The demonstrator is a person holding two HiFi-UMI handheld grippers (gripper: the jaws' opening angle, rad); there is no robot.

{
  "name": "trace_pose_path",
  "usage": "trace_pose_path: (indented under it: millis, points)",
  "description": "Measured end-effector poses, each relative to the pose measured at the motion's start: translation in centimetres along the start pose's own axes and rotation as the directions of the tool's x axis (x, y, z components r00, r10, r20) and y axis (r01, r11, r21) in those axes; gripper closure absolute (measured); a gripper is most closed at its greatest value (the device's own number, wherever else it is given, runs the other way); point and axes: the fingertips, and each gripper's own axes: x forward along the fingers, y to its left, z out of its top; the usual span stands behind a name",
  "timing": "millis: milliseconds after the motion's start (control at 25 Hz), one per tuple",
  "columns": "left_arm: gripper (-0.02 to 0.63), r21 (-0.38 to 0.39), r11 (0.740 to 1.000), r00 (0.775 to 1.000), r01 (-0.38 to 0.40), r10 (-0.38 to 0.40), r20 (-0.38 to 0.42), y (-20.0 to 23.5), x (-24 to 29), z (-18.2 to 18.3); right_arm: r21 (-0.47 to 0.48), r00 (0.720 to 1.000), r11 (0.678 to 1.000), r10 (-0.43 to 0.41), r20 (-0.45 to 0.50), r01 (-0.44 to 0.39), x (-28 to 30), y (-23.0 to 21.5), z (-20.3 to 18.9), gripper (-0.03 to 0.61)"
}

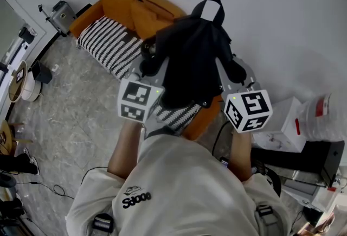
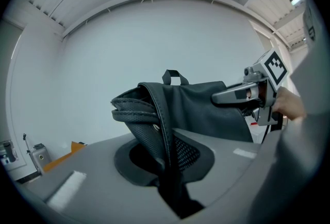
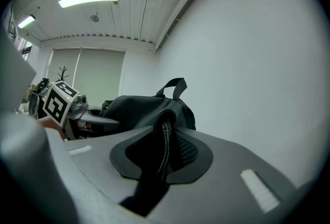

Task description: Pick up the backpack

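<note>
The black backpack [image 1: 192, 61] hangs lifted at twelve o'clock from the person, over the striped orange sofa [image 1: 105, 39]. The left gripper [image 2: 167, 166] pinches it at nine o'clock and the right gripper [image 3: 157, 161] at three, each clamped on a padded strap [image 2: 147, 125].

Beneath me stands an orange sofa [image 1: 87, 17] with a black-and-white striped seat pad [image 1: 105, 45]. Two orange cushions [image 1: 135, 12] lean at the sofa's back, against the plain white wall [image 1: 282, 23]. Just past the sofa's far end I see a small grey device on a stand [image 1: 60, 12]. To the sofa's right sit a white cardboard box [image 1: 282, 123] and a clear plastic tub with red labels [image 1: 320, 113]. Grey marbled floor [image 1: 70, 115] spreads to the sofa's left.
</note>
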Motion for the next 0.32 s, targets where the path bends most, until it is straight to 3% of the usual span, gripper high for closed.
trace_pose_path:
  millis: [320]
  points:
    - [0.563,-0.002,1.000,1.000,0.004,-0.004,-0.012,-0.20,0.24,-0.33,-0.003,1.000,1.000,0.003,-0.009,-0.003,0.07,-0.23,-0.51,0.518]
